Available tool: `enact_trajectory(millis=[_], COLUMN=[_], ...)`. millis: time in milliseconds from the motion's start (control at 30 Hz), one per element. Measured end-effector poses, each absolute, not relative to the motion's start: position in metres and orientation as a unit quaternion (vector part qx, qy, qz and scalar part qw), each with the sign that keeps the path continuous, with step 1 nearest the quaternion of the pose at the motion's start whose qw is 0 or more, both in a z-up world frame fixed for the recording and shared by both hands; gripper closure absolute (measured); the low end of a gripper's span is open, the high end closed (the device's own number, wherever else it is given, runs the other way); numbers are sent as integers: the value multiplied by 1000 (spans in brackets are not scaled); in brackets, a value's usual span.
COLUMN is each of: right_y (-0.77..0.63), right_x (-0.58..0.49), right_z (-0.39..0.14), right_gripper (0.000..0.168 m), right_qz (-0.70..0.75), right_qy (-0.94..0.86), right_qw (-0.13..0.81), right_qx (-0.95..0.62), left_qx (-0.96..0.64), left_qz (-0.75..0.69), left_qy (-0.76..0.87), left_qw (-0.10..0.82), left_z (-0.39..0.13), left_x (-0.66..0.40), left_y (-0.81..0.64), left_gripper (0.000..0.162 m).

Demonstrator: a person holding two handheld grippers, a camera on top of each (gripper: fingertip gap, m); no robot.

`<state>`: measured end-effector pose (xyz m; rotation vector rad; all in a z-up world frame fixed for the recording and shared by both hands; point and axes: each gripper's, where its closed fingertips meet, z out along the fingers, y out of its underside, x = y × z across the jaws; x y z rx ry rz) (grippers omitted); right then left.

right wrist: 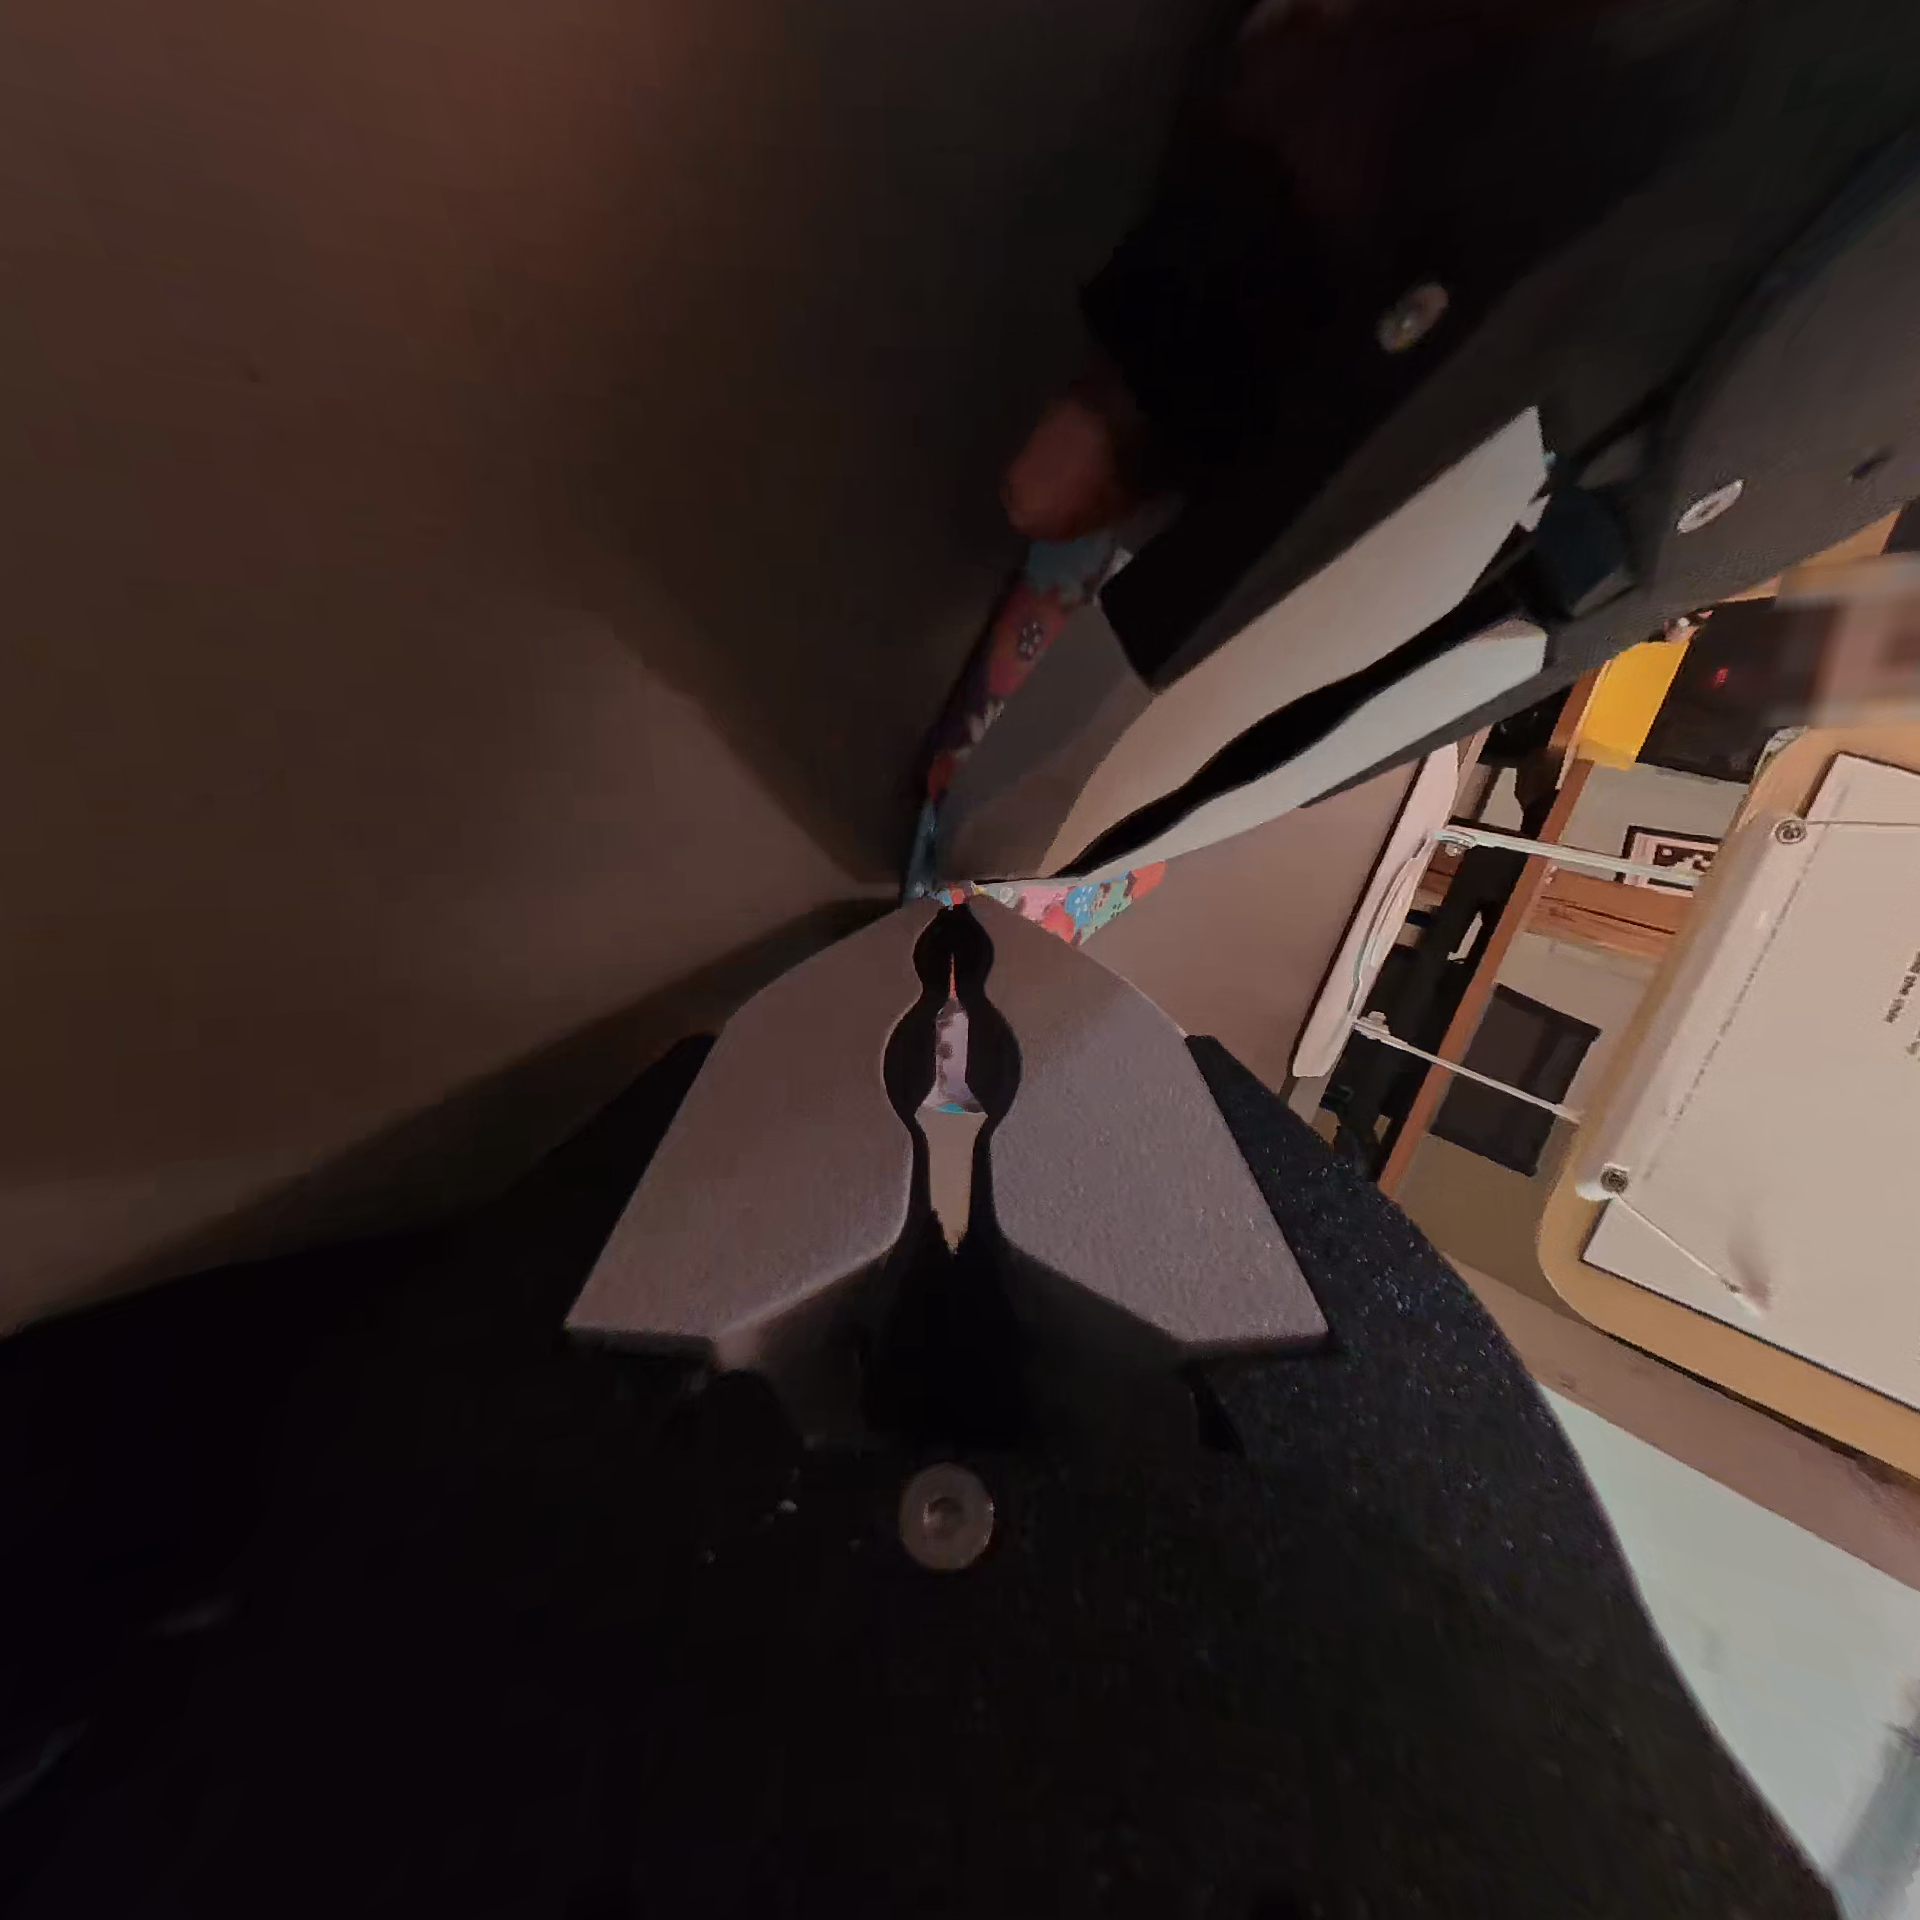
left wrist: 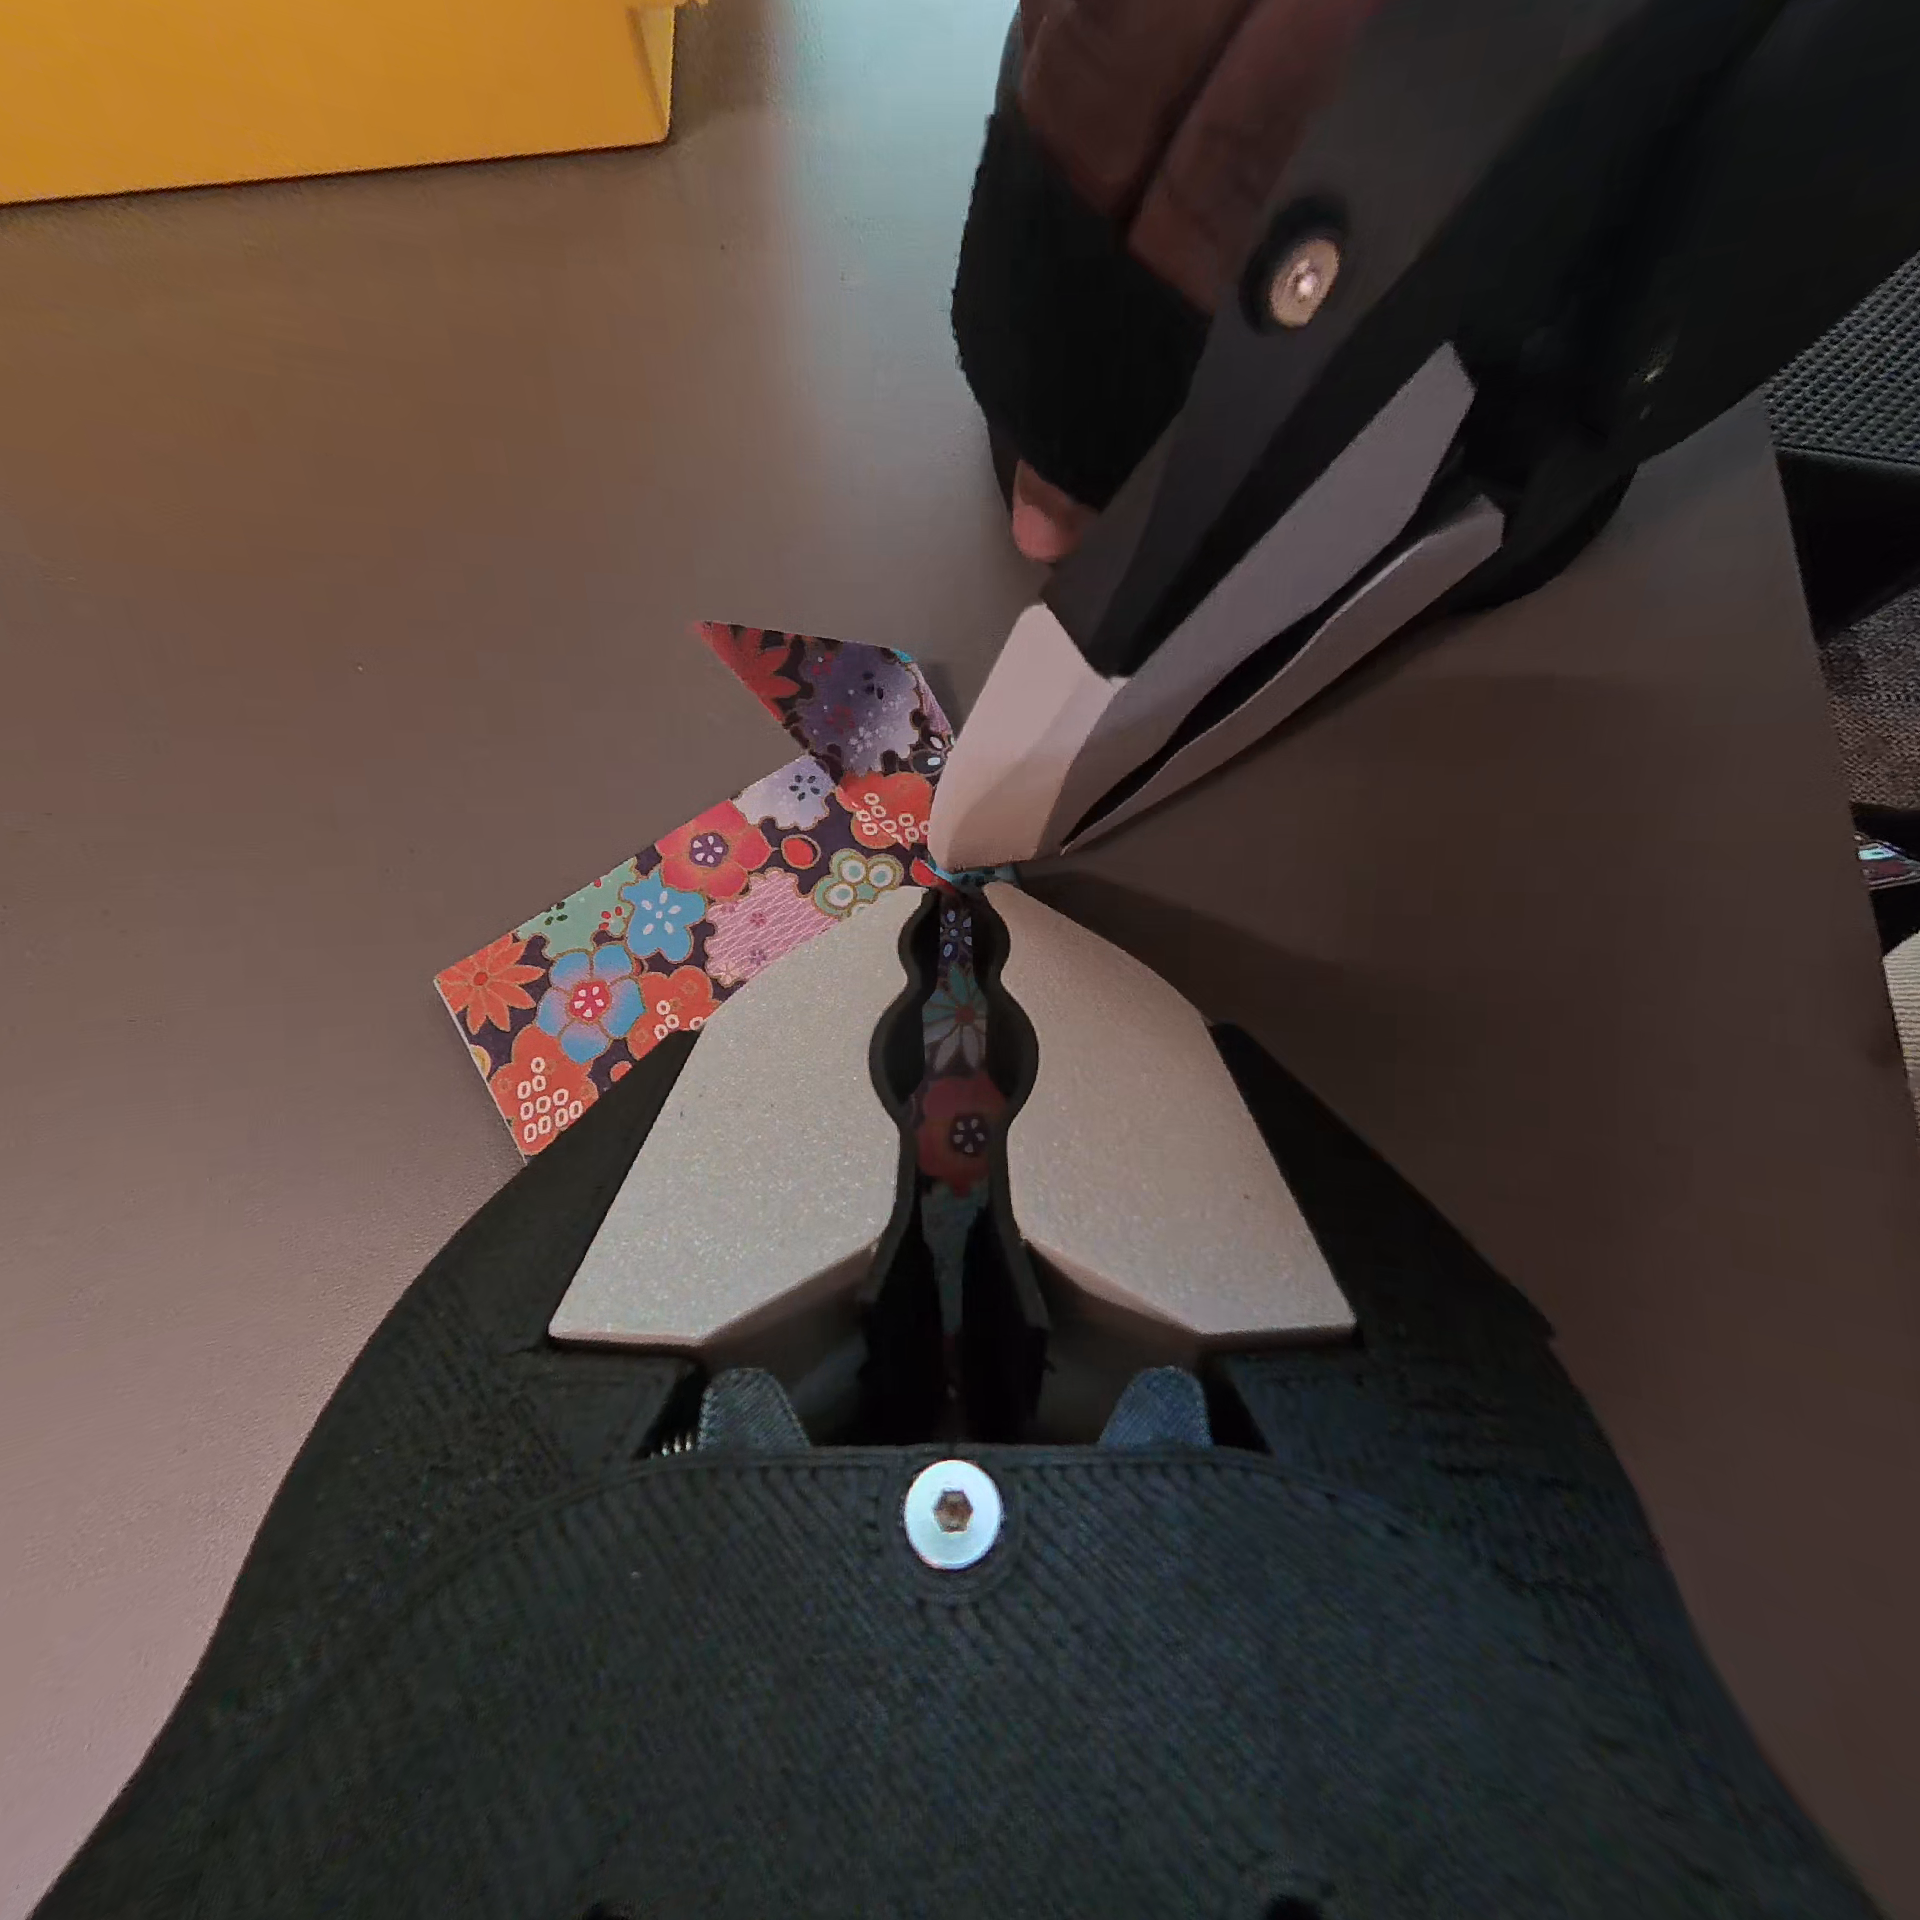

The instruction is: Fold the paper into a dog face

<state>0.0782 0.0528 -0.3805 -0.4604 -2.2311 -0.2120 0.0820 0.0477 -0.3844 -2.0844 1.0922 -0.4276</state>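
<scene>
The folded paper point(left wrist: 665, 935) has a bright flower print and lies on the grey-brown table point(left wrist: 416, 520), with one flap point(left wrist: 831, 696) standing up. My left gripper point(left wrist: 961, 894) is shut on the paper's right corner, and a strip of the print shows between its fingers. My right gripper point(left wrist: 987, 852) comes in from the upper right, tip to tip with the left, shut on the same corner. In the right wrist view my right gripper point(right wrist: 951, 909) pinches the paper point(right wrist: 1091, 904), and the left gripper point(right wrist: 997, 873) meets it from the upper right. A gloved hand point(left wrist: 1039, 312) holds the right gripper.
A yellow box point(left wrist: 312, 94) stands at the far left of the table. The table's right edge point(left wrist: 1818, 727) is close to both grippers. Beyond it, a white framed panel point(right wrist: 1766, 1039) and shelving point(right wrist: 1507, 883) show in the right wrist view.
</scene>
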Motion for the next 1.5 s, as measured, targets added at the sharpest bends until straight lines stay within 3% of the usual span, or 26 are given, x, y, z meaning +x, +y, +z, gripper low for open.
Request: enact_trajectory(millis=[400,567,867,1000,1133,1233,1500], right_y=[93,62,96,61,65,64,63], right_x=[103,81,102,80,84,84,83], right_z=[-382,-367,-379,-367,-380,-380,-380], right_gripper=[168,168,168,168,168,168,168], right_qz=[-133,-82,-158,-90,-124,-119,-149], right_qy=[-889,-881,-876,-875,-880,-883,-885], right_qw=[366,406,373,406,406,402,414], right_qx=[-239,-229,-259,-248,-215,-209,-153], left_qx=[-811,-814,-818,-828,-809,-788,-783], left_qz=[-169,-178,-196,-228,-312,-278,-199], left_qy=[424,418,409,386,326,367,475], left_qw=[366,361,353,338,378,408,350], left_z=[-385,-385,-385,-384,-351,-337,-386], left_x=[82,82,81,80,77,75,97], left_y=[48,47,47,48,60,78,95], left_gripper=[156,156,156,157,157,157,161])
